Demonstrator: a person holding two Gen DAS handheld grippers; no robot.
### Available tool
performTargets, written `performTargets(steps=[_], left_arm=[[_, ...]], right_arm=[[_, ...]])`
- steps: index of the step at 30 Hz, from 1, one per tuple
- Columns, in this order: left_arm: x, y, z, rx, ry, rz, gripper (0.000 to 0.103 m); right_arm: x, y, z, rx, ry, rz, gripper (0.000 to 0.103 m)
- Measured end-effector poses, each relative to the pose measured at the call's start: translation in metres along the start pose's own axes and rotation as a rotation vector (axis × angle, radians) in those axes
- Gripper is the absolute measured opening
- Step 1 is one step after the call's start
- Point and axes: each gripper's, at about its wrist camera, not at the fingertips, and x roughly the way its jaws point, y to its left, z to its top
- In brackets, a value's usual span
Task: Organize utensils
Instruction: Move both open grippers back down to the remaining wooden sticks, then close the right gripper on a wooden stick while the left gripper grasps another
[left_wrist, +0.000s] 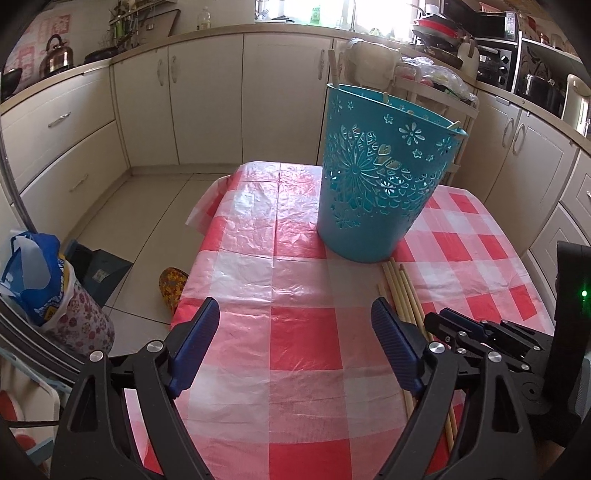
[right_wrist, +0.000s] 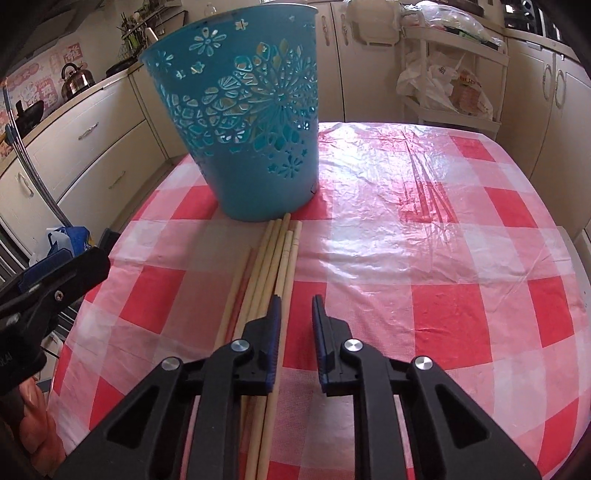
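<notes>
Fingers (left_wrist: 199, 343) of the left gripper (left_wrist: 295, 343) stand spread wide, released and holding nothing, low over the near part of the surface (left_wrist: 295, 280) and pointing toward the bin (left_wrist: 384, 177). On the right gripper (right_wrist: 295, 325) the fingers (right_wrist: 274, 325) are drawn to a narrow gap with nothing between them; its left finger lies over the bundle of sticks (right_wrist: 275, 251), while the right one is over bare cloth. From the left wrist view this gripper shows at the lower right, just beside the left one, low over the same sticks (left_wrist: 400, 291).

The sticks lie flat, side by side, their far tips touching or almost touching the foot of the bin. More wooden handles poke up above the bin's rim in the left view. Nothing lies between either gripper and the bin apart from the sticks. Beyond the surface are cream cabinets (left_wrist: 207, 99), a kettle (left_wrist: 57, 55) on the counter, and a white rack (right_wrist: 454, 70) hung with bags; a slipper (left_wrist: 171, 288) lies on the tiled floor.

The bin is teal plastic, round and tapering downward, pierced with flower-shaped cutouts. The sticks are pale wood, thin and straight. A crinkled, glossy plastic cloth in red and white checks covers the surface.
</notes>
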Motion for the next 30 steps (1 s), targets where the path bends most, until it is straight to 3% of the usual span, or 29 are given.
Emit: performTargets(steps=[6, 12, 25, 30], left_arm=[[0.004, -0.010, -0.005, 0.027, 0.027, -0.024, 0.081], [0.018, -0.028, -0.008, 0.064, 0.083, -0.073, 0.081], [0.058, -0.058, -0.016, 0.166, 0.165, -0.006, 0.080], [0.063, -0.060, -0.019, 0.196, 0.176, -0.004, 0.073]], right_arm=[[0.004, 0.004, 0.000, -0.071, 0.037, -0.046, 0.010], [-0.009, -0.008, -0.013, -0.061, 0.048, -0.038, 0.007], [-0.022, -0.029, -0.025, 0.020, 0.037, 0.009, 0.007], [-0.023, -0.030, -0.025, 0.033, 0.041, 0.017, 0.007]])
